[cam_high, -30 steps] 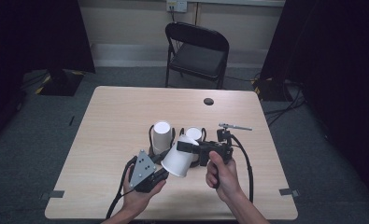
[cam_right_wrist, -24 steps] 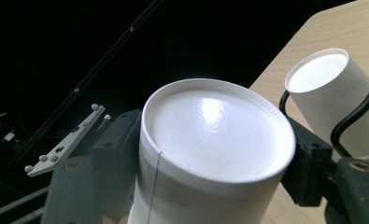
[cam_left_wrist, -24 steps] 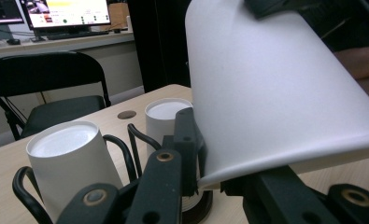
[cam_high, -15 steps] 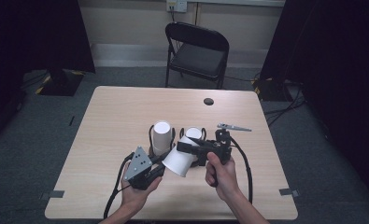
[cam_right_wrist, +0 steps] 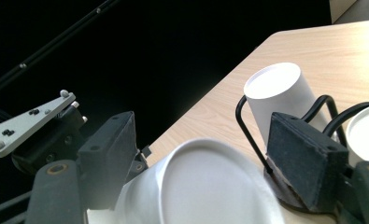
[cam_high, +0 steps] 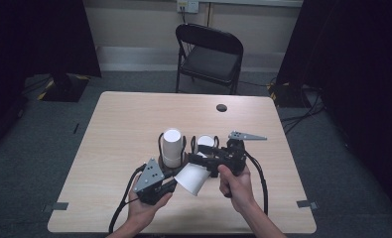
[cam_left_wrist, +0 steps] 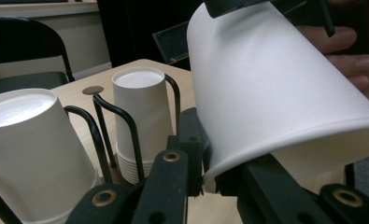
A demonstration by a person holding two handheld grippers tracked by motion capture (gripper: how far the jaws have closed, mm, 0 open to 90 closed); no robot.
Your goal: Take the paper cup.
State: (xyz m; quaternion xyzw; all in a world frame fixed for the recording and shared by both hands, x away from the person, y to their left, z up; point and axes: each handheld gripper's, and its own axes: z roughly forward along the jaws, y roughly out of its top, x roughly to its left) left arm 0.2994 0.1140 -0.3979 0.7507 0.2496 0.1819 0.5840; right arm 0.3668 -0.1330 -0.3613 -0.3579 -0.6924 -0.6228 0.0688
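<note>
A white paper cup (cam_high: 191, 177) lies tilted above the table between both grippers. My left gripper (cam_left_wrist: 205, 175) is shut on the cup's rim (cam_left_wrist: 285, 144), one jaw inside and one outside. My right gripper (cam_right_wrist: 205, 163) straddles the cup's closed base (cam_right_wrist: 210, 186). Its jaws have just been opening, and the right pad (cam_right_wrist: 303, 158) stands clear of the cup wall. In the high view the left gripper (cam_high: 176, 178) comes from the lower left and the right gripper (cam_high: 196, 161) from the right.
A black wire holder (cam_high: 160, 144) on the table holds two upside-down stacks of white cups (cam_high: 172, 146) (cam_high: 206, 144) just behind the grippers. A small dark disc (cam_high: 222, 107) lies near the far edge. A black folding chair (cam_high: 211, 54) stands beyond the table.
The left jaws have pinched onto the cup's rim, and the right jaws have spread apart around its base. Both hands have stayed where they were.
</note>
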